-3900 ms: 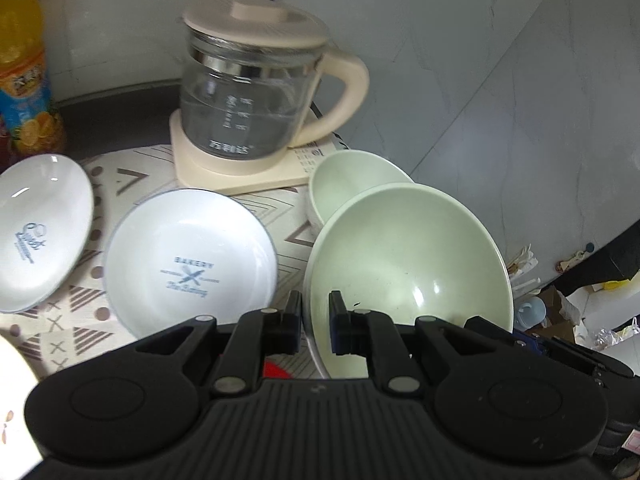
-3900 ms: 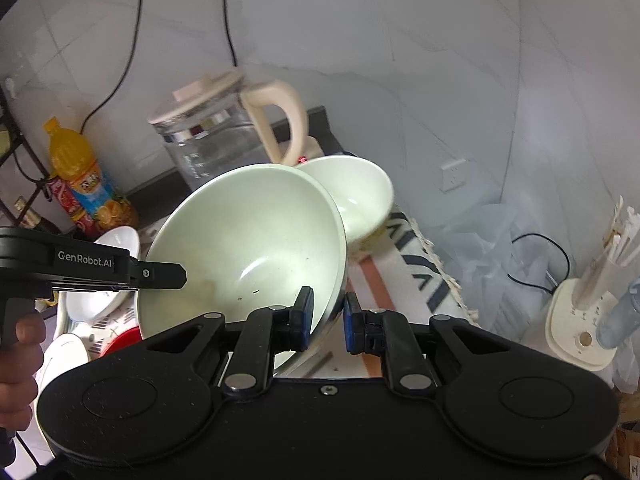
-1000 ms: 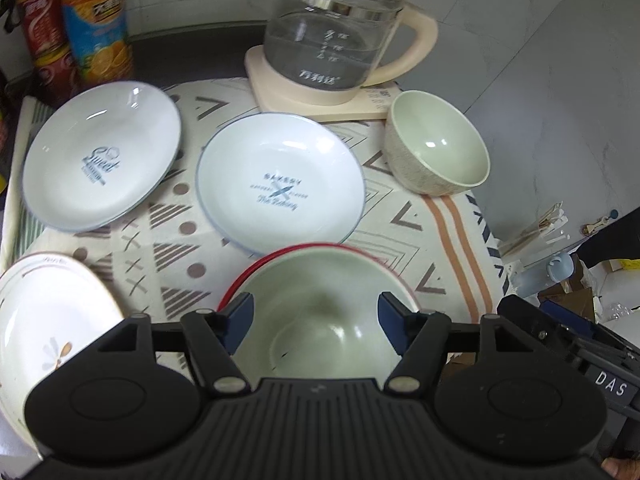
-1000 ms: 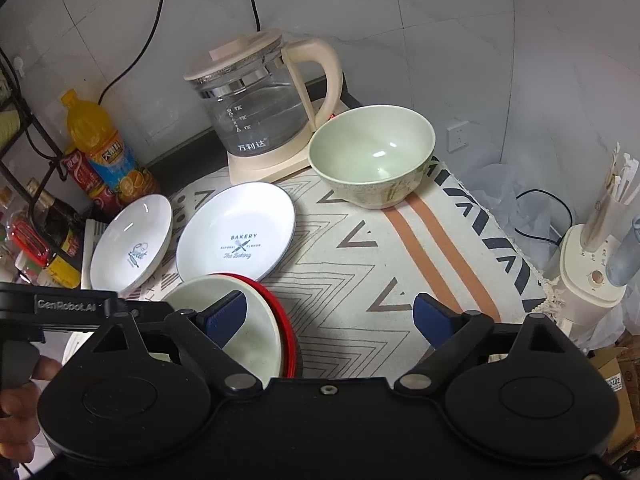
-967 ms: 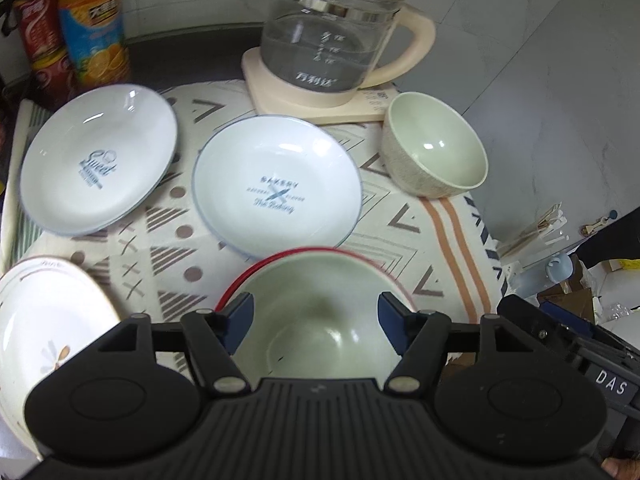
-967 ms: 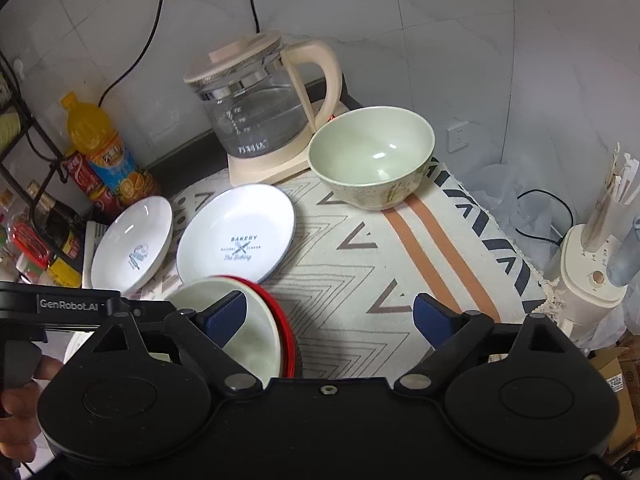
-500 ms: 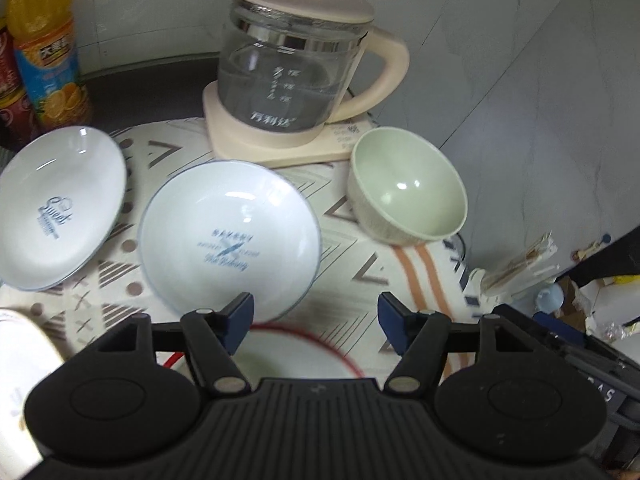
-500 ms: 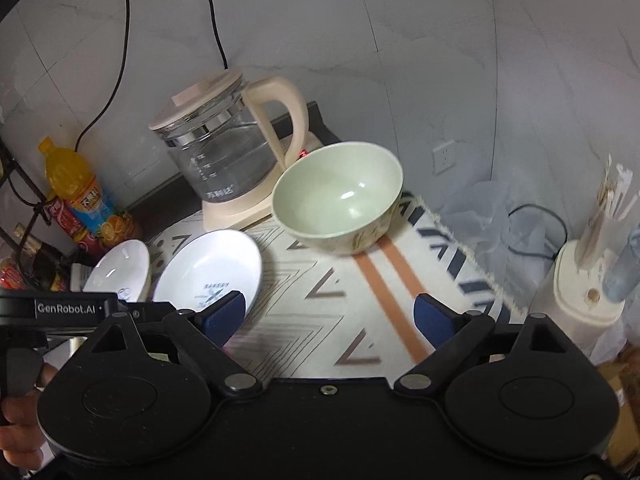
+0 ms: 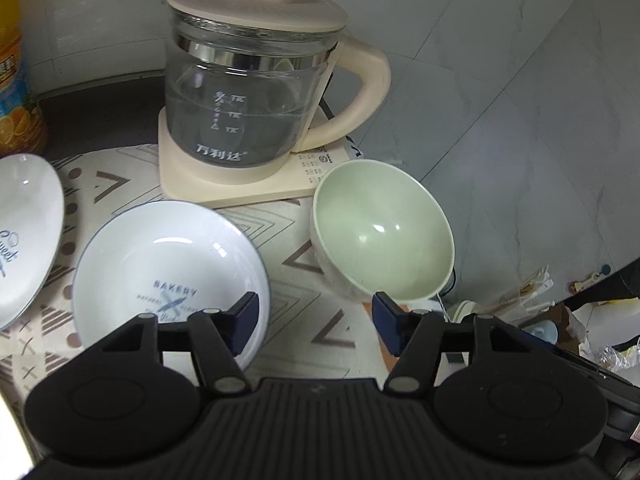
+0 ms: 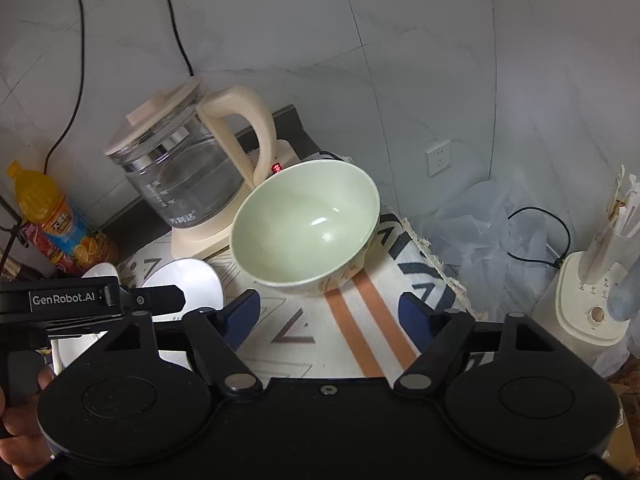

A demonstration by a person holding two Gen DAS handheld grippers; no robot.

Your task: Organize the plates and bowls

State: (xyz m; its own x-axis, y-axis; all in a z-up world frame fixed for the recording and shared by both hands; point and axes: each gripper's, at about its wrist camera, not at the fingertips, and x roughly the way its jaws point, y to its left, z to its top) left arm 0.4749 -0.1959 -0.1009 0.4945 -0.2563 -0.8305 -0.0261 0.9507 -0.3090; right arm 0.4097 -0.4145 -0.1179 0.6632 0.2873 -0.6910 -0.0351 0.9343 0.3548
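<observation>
The left gripper (image 9: 314,316) points steeply down over the patterned cloth (image 9: 312,320), its blue-padded jaws apart with nothing between them; they have just been closing a little. The right gripper (image 10: 330,312) also tilts downward, less steeply, its jaws wider and likewise bare, and they too have just been narrowing. In the right wrist view the left gripper's black body (image 10: 80,300) shows at the left edge, with the person's hand (image 10: 20,432) wrapped around its handle below.

The pale green round ceramic bowl (image 9: 382,240) stands upright on the cloth just ahead of both grippers, near the cloth's right edge and beside the base of the glass electric kettle with a cream lid and handle (image 9: 256,92). From the left wrist it lies ahead and to the right of the jaws, apart from the right pad.

To its left lies the white shallow plate printed "BAKERY" (image 9: 168,276), its near edge behind the left finger (image 9: 244,320). Further left, a second white plate with blue script (image 9: 24,232) is cut by the frame. An orange drink bottle (image 10: 44,212) stands behind, by the wall.
</observation>
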